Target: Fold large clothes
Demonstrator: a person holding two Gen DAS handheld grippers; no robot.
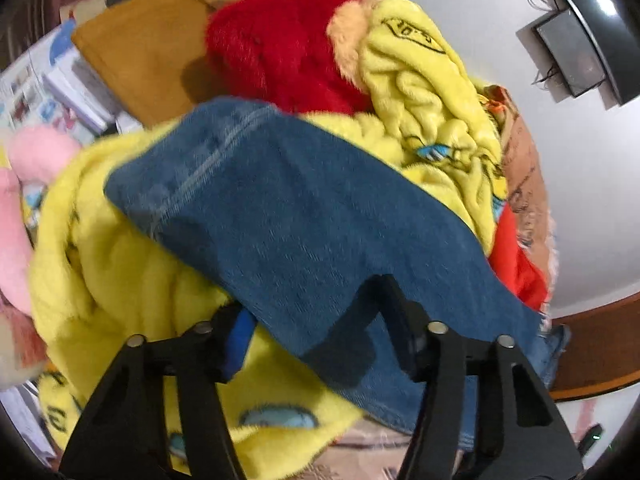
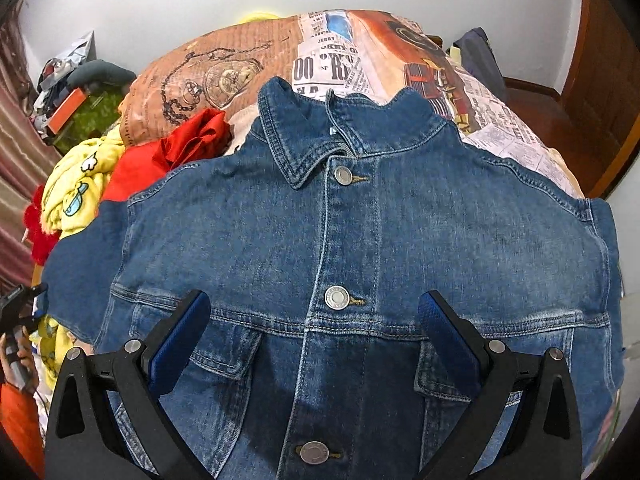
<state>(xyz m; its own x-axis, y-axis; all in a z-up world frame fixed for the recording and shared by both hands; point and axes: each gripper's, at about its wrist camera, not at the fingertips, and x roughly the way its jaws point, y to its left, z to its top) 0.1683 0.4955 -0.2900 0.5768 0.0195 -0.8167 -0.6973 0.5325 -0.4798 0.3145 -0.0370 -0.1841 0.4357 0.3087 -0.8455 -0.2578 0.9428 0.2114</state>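
Denim jacket [image 2: 360, 248] lies front-up, buttoned, collar [image 2: 296, 136] pointing away, length toward camera

One denim jacket [image 2: 360, 260] lies spread on one bed [image 2: 400, 52], with three metal buttons [image 2: 337, 297] showing down its front and two chest pocket flaps [image 2: 224, 356]. Beside it sit one yellow blanket [image 1: 120, 260], one red plush [image 1: 276, 52] and one pink plush [image 1: 16, 216]. Two grippers: left [image 1: 320, 320], right [image 2: 316, 320].

A home bedroom: a bed [image 2: 224, 76] with printed bedding, heaped with clothes [image 1: 420, 92].
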